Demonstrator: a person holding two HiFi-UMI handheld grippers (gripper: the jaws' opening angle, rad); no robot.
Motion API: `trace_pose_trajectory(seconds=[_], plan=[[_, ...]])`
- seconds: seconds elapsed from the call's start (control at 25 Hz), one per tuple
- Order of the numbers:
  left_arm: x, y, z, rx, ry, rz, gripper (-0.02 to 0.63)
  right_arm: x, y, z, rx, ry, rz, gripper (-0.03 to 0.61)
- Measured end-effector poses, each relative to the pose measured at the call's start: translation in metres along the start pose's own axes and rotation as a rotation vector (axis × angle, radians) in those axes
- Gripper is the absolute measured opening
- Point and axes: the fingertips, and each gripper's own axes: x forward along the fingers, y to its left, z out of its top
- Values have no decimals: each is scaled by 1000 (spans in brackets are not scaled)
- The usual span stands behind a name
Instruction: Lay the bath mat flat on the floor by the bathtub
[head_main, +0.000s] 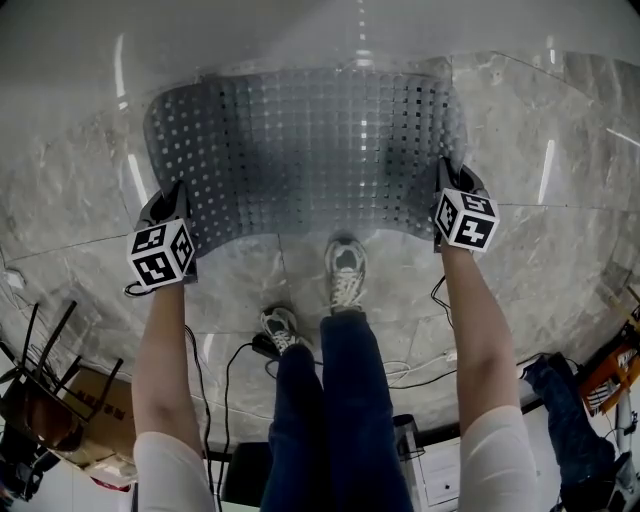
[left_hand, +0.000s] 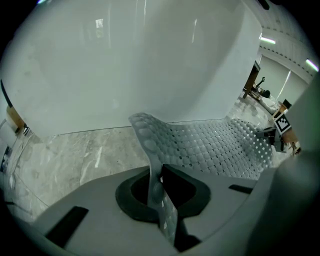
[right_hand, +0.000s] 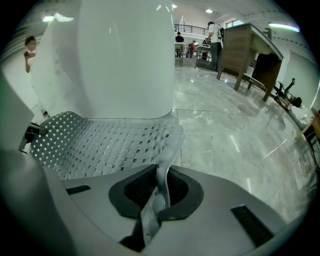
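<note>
Bath mat (head_main: 300, 150): grey, perforated, spread over the marble floor (head_main: 540, 130); far edge by the foot of the white bathtub (left_hand: 125, 65), near edge raised and sagging in the middle.
Left claw (left_hand: 159, 187): pressed together, pinching the mat's near left corner.
Right claw (right_hand: 159, 192): pressed together, pinching the near right corner.
Person's shoes (head_main: 345, 270): on the floor, just behind the near edge.

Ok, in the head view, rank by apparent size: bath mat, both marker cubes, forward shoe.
1. bath mat, by far the largest.
2. left marker cube and right marker cube: alike, unranked.
3. forward shoe: roughly cube-sized but farther from the camera, so unsure.
</note>
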Motion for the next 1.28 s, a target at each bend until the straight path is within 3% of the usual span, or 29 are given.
trace_pose_trajectory(seconds=[0.36, 0.56, 0.84, 1.08, 1.28], plan=[[15, 13, -15, -25, 41, 62, 43, 12, -2, -8, -21, 28, -28, 40], [26, 15, -18, 21, 98, 142, 43, 19, -4, -12, -51, 50, -66, 38], [48, 18, -29, 152, 221, 233, 43, 30, -8, -19, -93, 71, -100, 40], [61, 26, -40, 167, 279, 256, 43, 39, -14, -24, -118, 95, -131, 40], [68, 37, -44, 107, 264, 261, 43, 47, -20, -30, -107, 119, -163, 49]])
